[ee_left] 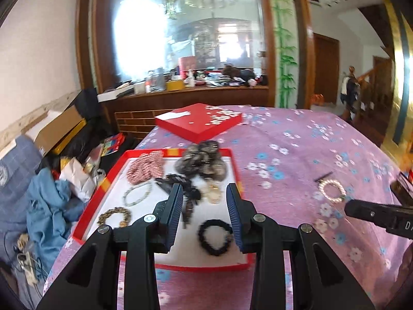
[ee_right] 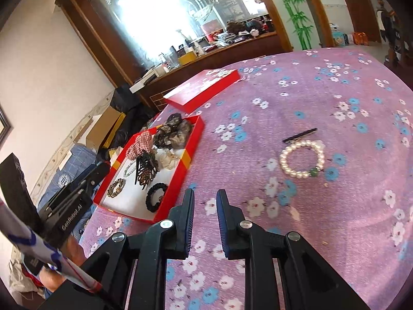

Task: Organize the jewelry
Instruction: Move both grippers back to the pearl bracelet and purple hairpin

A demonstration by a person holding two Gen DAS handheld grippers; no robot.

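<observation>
I take the shallow red cardboard tray with the white liner (ee_left: 236, 170) as my reference on the purple floral bedspread (ee_left: 296, 134).

Left gripper (ee_left: 205, 204): released. Its blue ribbed pads stand apart above the tray with nothing pinched between them. Under the gap, inside the tray, I see a black beaded bracelet (ee_left: 215, 237) at the near edge and a dark toothed hair clip (ee_left: 187, 196) towards the middle.

Right gripper (ee_right: 205, 201): nearly closed, a narrow gap remaining, nothing in it. It hangs over bare bedspread just right of the tray's near corner.

Tray contents, working away from the near edge:
- a brown-and-gold beaded bracelet (ee_left: 114, 215), left side;
- a pale green beaded bracelet (ee_left: 136, 193), beyond that;
- a red-and-white checked fabric scrunchie (ee_left: 147, 166), far left corner;
- a heap of dark grey fabric scrunchies (ee_left: 204, 160), far right corner, spilling over the rim;
- a cream-coloured piece (ee_left: 213, 192) beside the clip; too blurred to identify.

Outside the tray, well to its right, I see a white pearl bracelet with one green bead (ee_right: 302, 161) lying flat on the bedspread. A slim black hair pin (ee_right: 299, 135) lies just beyond the pearls. No object stands between the right gripper and either item.

The red box lid with white blossoms (ee_left: 198, 122) lies beyond the tray's far edge.
</observation>
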